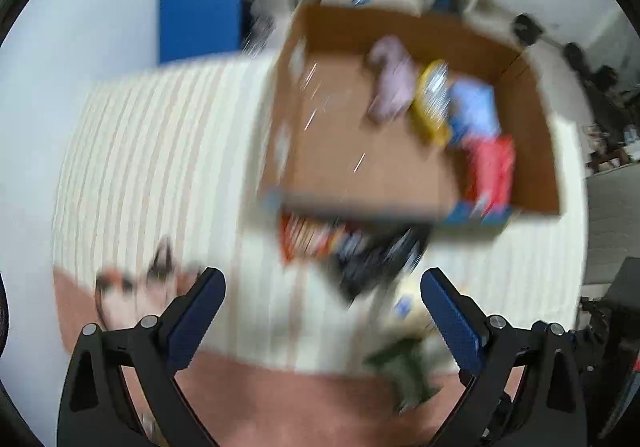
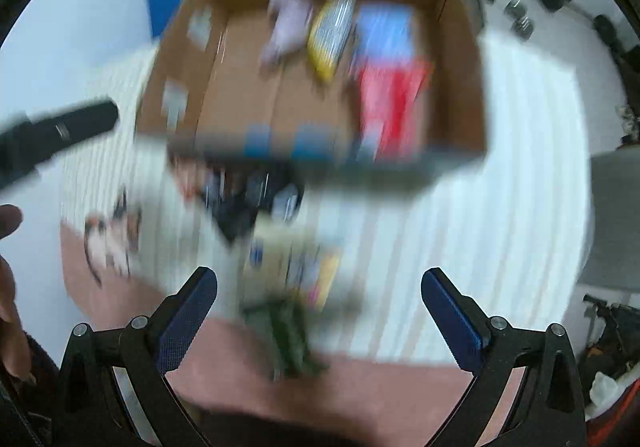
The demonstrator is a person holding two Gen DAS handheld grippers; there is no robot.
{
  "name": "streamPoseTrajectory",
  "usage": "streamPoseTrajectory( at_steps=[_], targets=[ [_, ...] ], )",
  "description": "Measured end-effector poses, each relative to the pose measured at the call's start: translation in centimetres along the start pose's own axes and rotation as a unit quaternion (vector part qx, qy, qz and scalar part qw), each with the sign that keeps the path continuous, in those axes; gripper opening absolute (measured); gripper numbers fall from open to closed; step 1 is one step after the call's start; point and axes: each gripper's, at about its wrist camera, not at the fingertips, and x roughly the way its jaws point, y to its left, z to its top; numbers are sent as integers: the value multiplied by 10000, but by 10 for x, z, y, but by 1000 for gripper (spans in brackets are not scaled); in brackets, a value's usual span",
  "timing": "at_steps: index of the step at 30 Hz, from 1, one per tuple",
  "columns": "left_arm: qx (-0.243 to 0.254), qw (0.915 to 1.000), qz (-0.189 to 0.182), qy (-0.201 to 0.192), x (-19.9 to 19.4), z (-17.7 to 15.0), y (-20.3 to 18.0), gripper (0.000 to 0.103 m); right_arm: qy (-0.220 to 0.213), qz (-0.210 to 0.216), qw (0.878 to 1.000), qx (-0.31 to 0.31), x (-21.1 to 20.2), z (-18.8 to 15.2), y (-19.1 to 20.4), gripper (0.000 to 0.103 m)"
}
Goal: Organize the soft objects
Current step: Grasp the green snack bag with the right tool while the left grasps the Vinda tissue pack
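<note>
Green soft toy (image 2: 290, 335) lengthwise between spread right gripper (image 2: 319, 293) fingers, toward box (image 2: 460, 47).

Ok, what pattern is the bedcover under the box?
Pale cream with thin pinkish stripes, clearest in the left wrist view.

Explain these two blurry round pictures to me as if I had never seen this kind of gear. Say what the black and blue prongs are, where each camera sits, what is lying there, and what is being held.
There is no robot here. A person carries a hand-held two-finger gripper in each hand, and each one has a wide-angle camera looking forward along its fingers. One picture comes from the left gripper, the other from the right gripper. The blue prongs are the finger pads. Both grippers are open and hold nothing.

Ahead, on a striped cloth, stands an open cardboard box containing a lilac soft item, a yellow item, a blue one and a red one. More items lie in a loose pile in front of the box. Motion blur hides the details.
</note>
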Motion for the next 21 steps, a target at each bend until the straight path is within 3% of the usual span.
streamPoseTrajectory(
  at_steps=[3, 7, 10, 12, 17, 21],
  targets=[
    [-274, 9984, -106, 490, 28, -39, 13, 100, 581, 199, 9981, 10, 47, -32, 9, 101],
    [-492, 9940, -171, 958, 59, -74, 21, 100, 844, 79, 9964, -99, 91, -57, 21, 98],
    [-646, 9925, -258, 1005, 68, -90, 23, 97, 1016, 56, 9948, -77, 114, -64, 23, 85],
    [-585, 9935, -178, 965, 69, -92, 20, 94, 1109, 251, 9935, -14, 125, -68, 21, 75],
    [-668, 9878, -671, 1238, 76, -83, 3, 94, 1098, 237, 9937, 21, 128, -75, 9, 40],
    [-590, 9890, -793, 1099, 69, -69, -27, 94, 931, 196, 9952, 233, 109, -87, -20, 36]
  ],
)
